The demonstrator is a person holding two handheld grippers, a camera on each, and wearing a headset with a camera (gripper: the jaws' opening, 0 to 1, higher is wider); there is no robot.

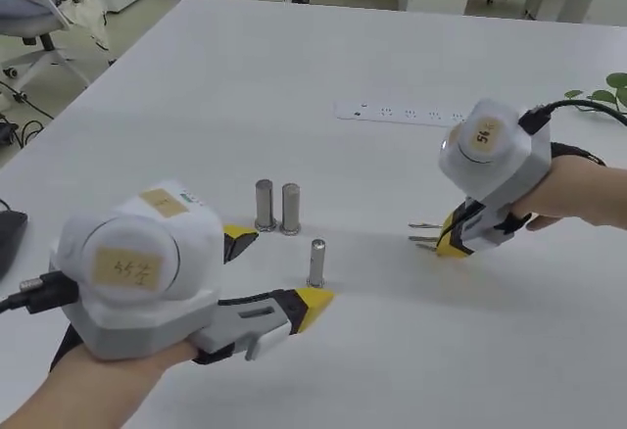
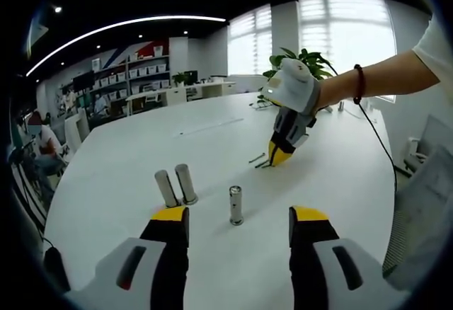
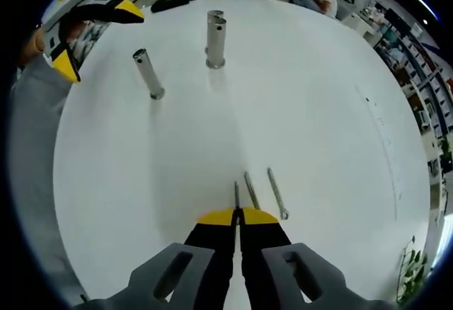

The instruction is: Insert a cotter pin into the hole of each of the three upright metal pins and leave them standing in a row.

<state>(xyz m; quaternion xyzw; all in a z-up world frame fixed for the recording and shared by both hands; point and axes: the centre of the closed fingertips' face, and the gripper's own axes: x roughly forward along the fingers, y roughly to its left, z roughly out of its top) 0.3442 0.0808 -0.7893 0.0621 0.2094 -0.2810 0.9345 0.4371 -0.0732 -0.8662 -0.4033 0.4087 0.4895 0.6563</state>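
Metal pins and cotter pin are silver, table white.

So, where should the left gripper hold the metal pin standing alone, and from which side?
Grip the lone metal pin low on its shaft, leaving the top free for the cotter pin in the right gripper. It stands upright ahead of the open left gripper, clear of the other two pins, so probably come straight forward.

Right tongs sticker: maybe "56"; left tongs sticker illegible.

White table, office chairs, shelving, bright windows
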